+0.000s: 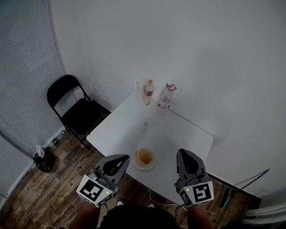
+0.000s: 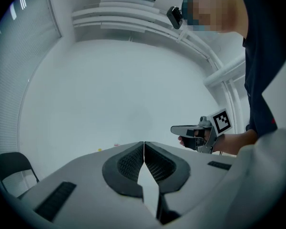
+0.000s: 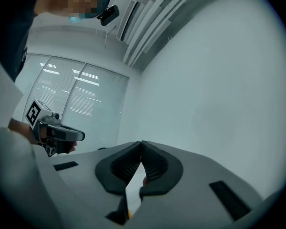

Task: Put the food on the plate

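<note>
**Orange-brown food on plate; both tools shut and empty**

Nearest the camera, the left gripper (image 1: 115, 165) and the right gripper (image 1: 188, 163) are held level above the near side of the table (image 1: 128, 128). Each gripper's own view shows its jaws pressed together at the tips with nothing between them.

Hazard, as judged: the plate (image 1: 136, 160) lies close to the table's near edge, and in the head view it falls between the two tools. Dropping or swinging either gripper carelessly could clip the rim and push the plate or tip its load. A knock to the table could also topple the bottles (image 1: 149, 90) standing at the far edge. The folding chair (image 1: 74, 106) to the left is well apart and poses no risk.

Task item: the food (image 1: 145, 155) is a small, rounded, orange-brown lump sitting about centre on the pale round plate. It is too small to identify further. On this evidence the placement appears complete.
</note>
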Available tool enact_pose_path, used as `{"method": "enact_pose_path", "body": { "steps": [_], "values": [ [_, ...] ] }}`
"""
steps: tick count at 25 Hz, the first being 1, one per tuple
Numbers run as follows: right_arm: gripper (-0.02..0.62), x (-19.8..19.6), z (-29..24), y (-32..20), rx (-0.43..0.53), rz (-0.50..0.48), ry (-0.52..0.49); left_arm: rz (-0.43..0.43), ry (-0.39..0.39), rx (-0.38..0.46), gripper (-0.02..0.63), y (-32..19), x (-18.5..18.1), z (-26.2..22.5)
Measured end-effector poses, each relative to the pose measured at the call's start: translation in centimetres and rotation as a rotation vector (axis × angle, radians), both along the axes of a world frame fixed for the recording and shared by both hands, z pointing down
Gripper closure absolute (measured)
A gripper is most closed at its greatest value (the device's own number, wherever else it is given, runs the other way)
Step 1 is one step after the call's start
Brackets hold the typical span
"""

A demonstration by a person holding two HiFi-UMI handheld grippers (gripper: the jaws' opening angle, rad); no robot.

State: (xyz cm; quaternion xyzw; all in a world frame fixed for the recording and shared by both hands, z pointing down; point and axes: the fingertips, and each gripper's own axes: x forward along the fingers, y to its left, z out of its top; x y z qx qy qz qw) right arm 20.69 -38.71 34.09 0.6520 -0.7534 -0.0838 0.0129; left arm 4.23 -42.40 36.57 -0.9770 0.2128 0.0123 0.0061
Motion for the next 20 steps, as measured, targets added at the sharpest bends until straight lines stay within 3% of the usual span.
{"method": "enact_pose_path", "body": {
  "steps": [20],
  "values": [
    [0.574, -2.1, -0.7, 1.2, -0.005, -0.022, 0.053, -0.009, 0.026, 0.022, 0.582, 0.9, -1.6, -0.9]
  ]
}}
